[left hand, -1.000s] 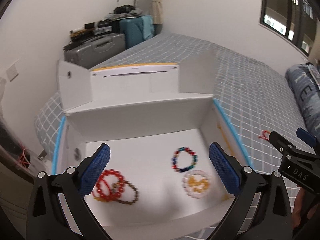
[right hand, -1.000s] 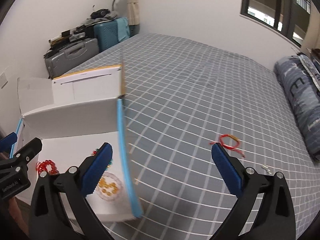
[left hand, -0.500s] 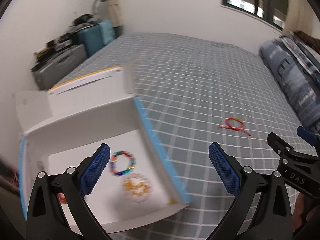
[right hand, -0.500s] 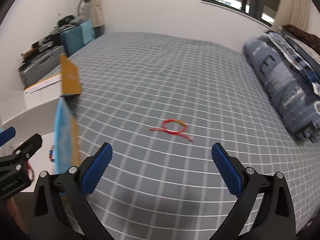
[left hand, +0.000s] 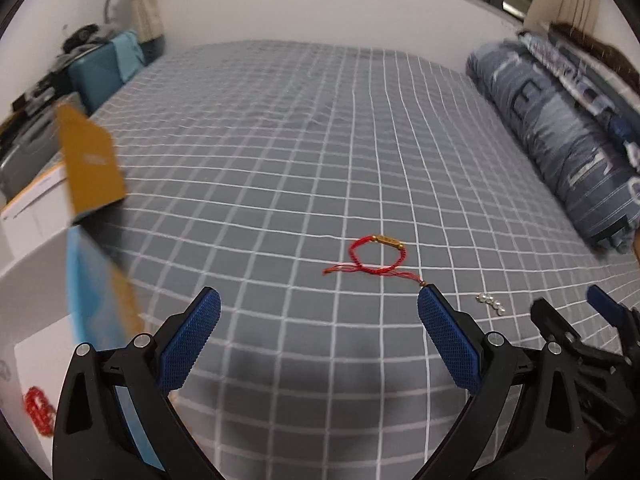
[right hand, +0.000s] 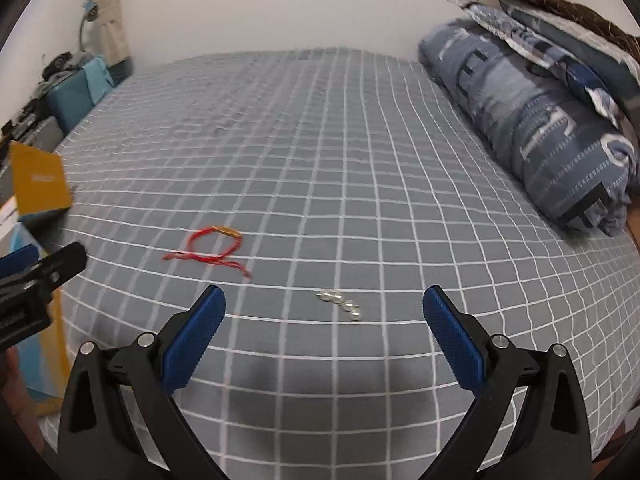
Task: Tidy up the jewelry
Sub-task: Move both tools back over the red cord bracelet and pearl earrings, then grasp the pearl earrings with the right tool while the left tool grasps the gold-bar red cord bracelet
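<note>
A red string bracelet (left hand: 378,257) with a gold bar lies flat on the grey checked bedspread (left hand: 280,152), ahead of my left gripper (left hand: 318,328), which is open and empty. A small string of clear beads (right hand: 340,304) lies right of the red string bracelet (right hand: 214,249), just ahead of my open, empty right gripper (right hand: 324,326). The white box (left hand: 28,264) with blue and orange sides stands at the left edge; a red bead bracelet (left hand: 38,410) shows inside it. The clear beads (left hand: 490,303) also show in the left wrist view.
A rolled blue patterned quilt (right hand: 532,128) lies along the right side of the bed. Suitcases and clutter (left hand: 96,68) stand against the far left wall. The left gripper (right hand: 36,280) shows at the left of the right wrist view.
Both grippers have swung right, away from the box toward the open bedspread. The red string bracelet and the clear beads now lie close in front of them.
</note>
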A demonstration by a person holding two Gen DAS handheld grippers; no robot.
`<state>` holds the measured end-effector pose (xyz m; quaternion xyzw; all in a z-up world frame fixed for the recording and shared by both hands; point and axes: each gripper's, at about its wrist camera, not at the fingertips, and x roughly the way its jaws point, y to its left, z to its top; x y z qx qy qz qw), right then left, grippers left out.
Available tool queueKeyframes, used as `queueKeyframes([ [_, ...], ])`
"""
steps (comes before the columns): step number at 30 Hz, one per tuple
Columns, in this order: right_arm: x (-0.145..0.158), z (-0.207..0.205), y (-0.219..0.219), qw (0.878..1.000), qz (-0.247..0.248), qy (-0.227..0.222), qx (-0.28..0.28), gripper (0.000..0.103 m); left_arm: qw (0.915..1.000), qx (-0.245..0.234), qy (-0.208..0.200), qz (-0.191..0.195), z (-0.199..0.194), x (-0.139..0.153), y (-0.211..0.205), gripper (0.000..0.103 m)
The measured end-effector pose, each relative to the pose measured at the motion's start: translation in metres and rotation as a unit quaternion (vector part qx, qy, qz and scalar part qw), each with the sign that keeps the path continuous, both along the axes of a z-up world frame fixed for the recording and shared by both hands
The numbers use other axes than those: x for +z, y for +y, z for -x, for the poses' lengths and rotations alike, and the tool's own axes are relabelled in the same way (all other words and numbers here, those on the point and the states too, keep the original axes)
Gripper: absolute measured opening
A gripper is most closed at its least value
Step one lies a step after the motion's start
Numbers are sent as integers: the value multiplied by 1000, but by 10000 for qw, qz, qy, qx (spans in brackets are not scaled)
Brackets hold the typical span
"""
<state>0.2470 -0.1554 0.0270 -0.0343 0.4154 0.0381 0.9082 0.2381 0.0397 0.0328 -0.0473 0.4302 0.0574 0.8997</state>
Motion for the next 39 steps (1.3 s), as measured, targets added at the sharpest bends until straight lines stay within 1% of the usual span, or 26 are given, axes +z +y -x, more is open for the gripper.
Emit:
queueKeyframes([
  [2,-8,-7,-6,10000,-52,42,20,93,10000,-52,59,-53,-16,-11,-10,97],
  [6,-26,-23,-15,9998,-2,188,54,89,9996,-243,148,-89,-52,-35,-29,97],
  [8,-33,-31,-18,9996,-53,258,86,85,9993,-272,230,-96,-66,-46,-31,97],
  [10,-43,-38,-19,9993,-78,342,154,78,9992,-278,262,-79,-79,-58,-32,97],
  [13,-57,-47,-19,9987,50,446,235,72,9992,-276,295,-27,-95,-73,-33,97],
  [18,-74,-60,-24,9981,58,556,275,68,9984,-344,440,-96,-113,-98,-40,97],
  [20,-79,-66,-27,9979,10,598,260,67,9983,-355,456,-42,-118,-103,-40,97],
  [22,-84,-70,-28,9974,-45,658,284,66,9981,-341,516,-68,-125,-109,-40,97],
  [26,-94,-73,-26,9966,-33,758,312,61,9981,-325,530,-26,-132,-115,-41,97],
  [29,-101,-76,-25,9957,-11,864,336,55,9975,-351,607,11,-134,-121,-40,97],
  [32,-103,-76,-23,9951,2,908,387,48,9973,-353,643,-48,-135,-126,-42,96],
  [34,-104,-76,-21,9946,28,936,441,40,9973,-339,646,-66,-135,-128,-42,93],
  [35,-104,-75,-20,9944,46,941,469,38,9973,-329,649,-73,-135,-128,-42,88],
  [37,-104,-76,-18,9938,84,978,529,30,9973,-325,658,-82,-134,-127,-42,84],
  [39,-106,-76,-16,9931,111,1032,554,27,9971,-325,672,-122,-133,-126,-43,77],
])
